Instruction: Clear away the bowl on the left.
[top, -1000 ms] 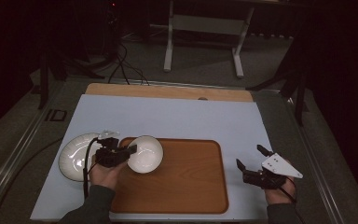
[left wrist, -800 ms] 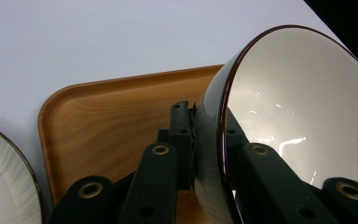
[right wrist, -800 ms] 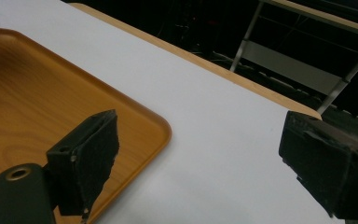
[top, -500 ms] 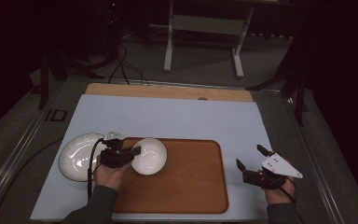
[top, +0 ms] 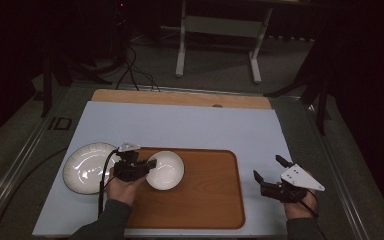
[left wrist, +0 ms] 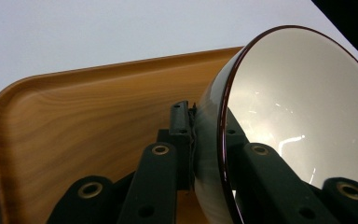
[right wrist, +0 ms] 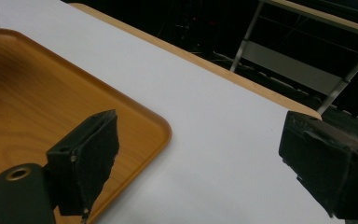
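Observation:
A white bowl (top: 166, 170) with a dark rim is over the left end of the wooden tray (top: 205, 200). My left gripper (top: 150, 164) is shut on the bowl's left rim, one jaw inside and one outside. In the left gripper view the bowl (left wrist: 298, 107) is tilted against the tray (left wrist: 74, 121), with my left gripper (left wrist: 207, 121) clamped on its wall. Whether the bowl touches the tray I cannot tell. My right gripper (top: 267, 167) stands open to the right of the tray; in its own view nothing is in my right gripper (right wrist: 200, 149).
A white plate (top: 85, 167) lies on the pale mat just left of the tray, beside the left hand. The tray's corner (right wrist: 37, 93) is near the right gripper's left jaw. Beyond the table's far edge stand a metal frame and cables.
The left hand has carried the bowl a little to the right, farther over the tray. The right gripper has stayed where it was.

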Available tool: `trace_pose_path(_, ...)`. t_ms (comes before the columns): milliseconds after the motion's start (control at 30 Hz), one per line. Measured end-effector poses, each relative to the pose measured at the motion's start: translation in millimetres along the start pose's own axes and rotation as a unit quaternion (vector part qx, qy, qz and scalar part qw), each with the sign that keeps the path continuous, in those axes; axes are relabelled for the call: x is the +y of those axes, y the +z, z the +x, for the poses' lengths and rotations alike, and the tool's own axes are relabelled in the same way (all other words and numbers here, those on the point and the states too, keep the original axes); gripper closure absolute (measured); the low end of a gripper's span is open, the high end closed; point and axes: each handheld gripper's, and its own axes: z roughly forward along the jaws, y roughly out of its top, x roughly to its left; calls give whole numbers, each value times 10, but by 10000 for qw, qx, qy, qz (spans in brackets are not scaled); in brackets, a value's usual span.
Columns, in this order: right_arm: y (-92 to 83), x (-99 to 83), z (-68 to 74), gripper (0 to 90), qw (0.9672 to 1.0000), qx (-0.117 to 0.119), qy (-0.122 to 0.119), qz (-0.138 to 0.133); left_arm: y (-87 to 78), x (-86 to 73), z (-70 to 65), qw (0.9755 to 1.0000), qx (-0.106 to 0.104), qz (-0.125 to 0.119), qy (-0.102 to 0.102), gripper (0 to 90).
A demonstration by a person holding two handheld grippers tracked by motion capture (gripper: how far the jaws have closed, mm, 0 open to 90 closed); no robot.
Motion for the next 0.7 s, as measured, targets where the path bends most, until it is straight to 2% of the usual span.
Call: trace_pose_path(700, 3, -1, 2, 116, 10000, 5, 4, 0, 109, -32, -82, 9999, -74, 124, 60, 820)
